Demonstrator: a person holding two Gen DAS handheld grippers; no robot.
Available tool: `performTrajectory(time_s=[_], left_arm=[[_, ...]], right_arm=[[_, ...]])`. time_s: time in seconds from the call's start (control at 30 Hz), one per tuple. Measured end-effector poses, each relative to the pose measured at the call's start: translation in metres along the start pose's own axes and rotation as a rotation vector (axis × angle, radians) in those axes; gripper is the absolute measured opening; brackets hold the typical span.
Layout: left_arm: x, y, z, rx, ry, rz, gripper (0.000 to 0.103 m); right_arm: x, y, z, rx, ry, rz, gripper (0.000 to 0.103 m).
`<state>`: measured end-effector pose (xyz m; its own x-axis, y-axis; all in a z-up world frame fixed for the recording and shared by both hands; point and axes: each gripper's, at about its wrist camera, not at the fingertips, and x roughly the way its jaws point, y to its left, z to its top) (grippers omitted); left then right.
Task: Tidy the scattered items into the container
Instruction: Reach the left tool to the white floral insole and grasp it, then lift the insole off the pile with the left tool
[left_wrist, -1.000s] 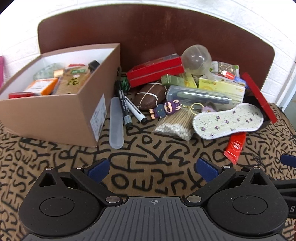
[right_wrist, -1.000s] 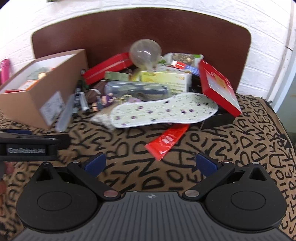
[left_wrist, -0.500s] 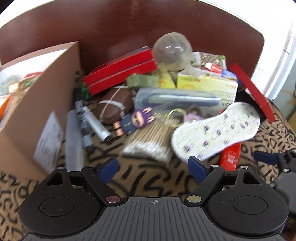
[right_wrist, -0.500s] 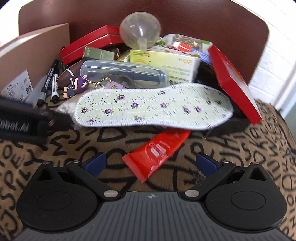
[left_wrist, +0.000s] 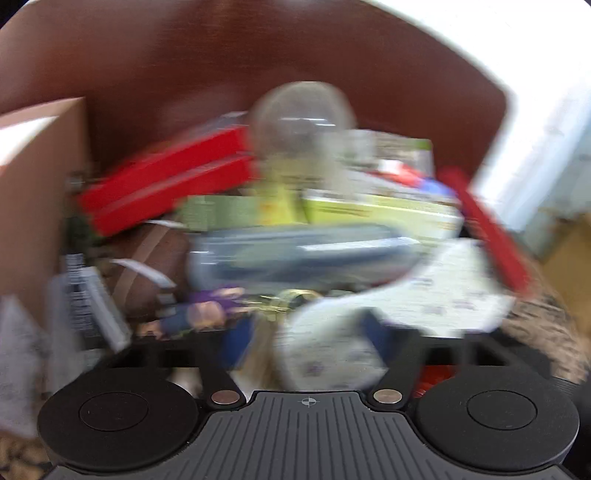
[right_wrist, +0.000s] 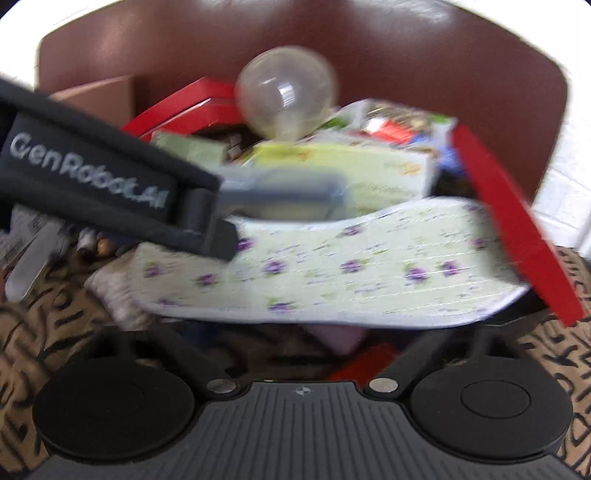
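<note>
A: Where is the left claw (left_wrist: 308, 338)?
B: Low in the pile, fingers spread either side of the floral insole (right_wrist: 332, 266), not closed.
A: The right claw (right_wrist: 295, 343)?
B: Under the insole's edge; blur hides its state. The cardboard box (left_wrist: 33, 184) sits far left.
A: Any writing?
B: "GenRobot.AI" on the left claw's side.

Behind your work: dark brown curved backboard (right_wrist: 424, 48), glossy with light glare | around it: white brick wall (right_wrist: 570, 177), bright | underfoot: tan cloth (right_wrist: 554, 369) with black lettering covering the counter | both views blurred, so finer detail is lost to you
</note>
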<state>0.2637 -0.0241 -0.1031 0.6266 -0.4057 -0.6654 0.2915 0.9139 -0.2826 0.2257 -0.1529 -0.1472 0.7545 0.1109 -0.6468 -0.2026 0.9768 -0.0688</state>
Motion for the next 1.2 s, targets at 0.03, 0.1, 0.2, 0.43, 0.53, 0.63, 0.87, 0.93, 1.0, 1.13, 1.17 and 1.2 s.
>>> performTrajectory(time_s=[0.03, 0.1, 0.2, 0.43, 0.53, 0.63, 0.87, 0.93, 1.0, 1.13, 1.17, 1.2], left_arm=[[-0.002, 0.000, -0.002, 0.001, 0.001, 0.007, 0.046], [-0.008, 0.000, -0.006, 0.012, 0.000, 0.022, 0.046], [-0.023, 0.006, -0.015, 0.004, -0.003, 0.026, 0.030], [-0.083, 0.024, -0.060, 0.024, 0.021, 0.056, 0.027], [-0.105, 0.040, -0.087, -0.065, 0.080, 0.000, 0.027], [-0.120, 0.047, -0.113, -0.083, 0.135, -0.006, 0.045], [-0.142, 0.063, -0.136, -0.141, 0.145, 0.043, 0.055], [-0.146, 0.061, -0.132, -0.136, 0.121, 0.044, 0.060], [-0.147, 0.055, -0.126, -0.116, 0.097, 0.034, 0.066], [-0.128, 0.042, -0.116, -0.073, 0.087, -0.003, 0.069], [-0.120, 0.040, -0.115, -0.075, 0.102, -0.013, 0.066], [-0.113, 0.039, -0.114, -0.079, 0.118, -0.032, 0.034]], right_arm=[[-0.003, 0.001, -0.002, -0.001, 0.000, 0.008, 0.074], [-0.010, 0.001, -0.003, -0.010, 0.004, 0.017, 0.059], [-0.023, 0.005, -0.006, -0.012, 0.022, 0.078, 0.052], [-0.075, 0.060, -0.038, -0.119, 0.046, 0.276, 0.049], [-0.098, 0.084, -0.054, -0.159, 0.056, 0.343, 0.056], [-0.115, 0.099, -0.070, -0.187, 0.082, 0.388, 0.058], [-0.135, 0.098, -0.073, -0.199, 0.067, 0.293, 0.064], [-0.140, 0.094, -0.071, -0.190, 0.051, 0.264, 0.065], [-0.141, 0.094, -0.070, -0.194, 0.037, 0.252, 0.066], [-0.141, 0.097, -0.070, -0.203, 0.039, 0.252, 0.069], [-0.142, 0.097, -0.071, -0.203, 0.044, 0.249, 0.069], [-0.142, 0.096, -0.072, -0.201, 0.049, 0.244, 0.069]])
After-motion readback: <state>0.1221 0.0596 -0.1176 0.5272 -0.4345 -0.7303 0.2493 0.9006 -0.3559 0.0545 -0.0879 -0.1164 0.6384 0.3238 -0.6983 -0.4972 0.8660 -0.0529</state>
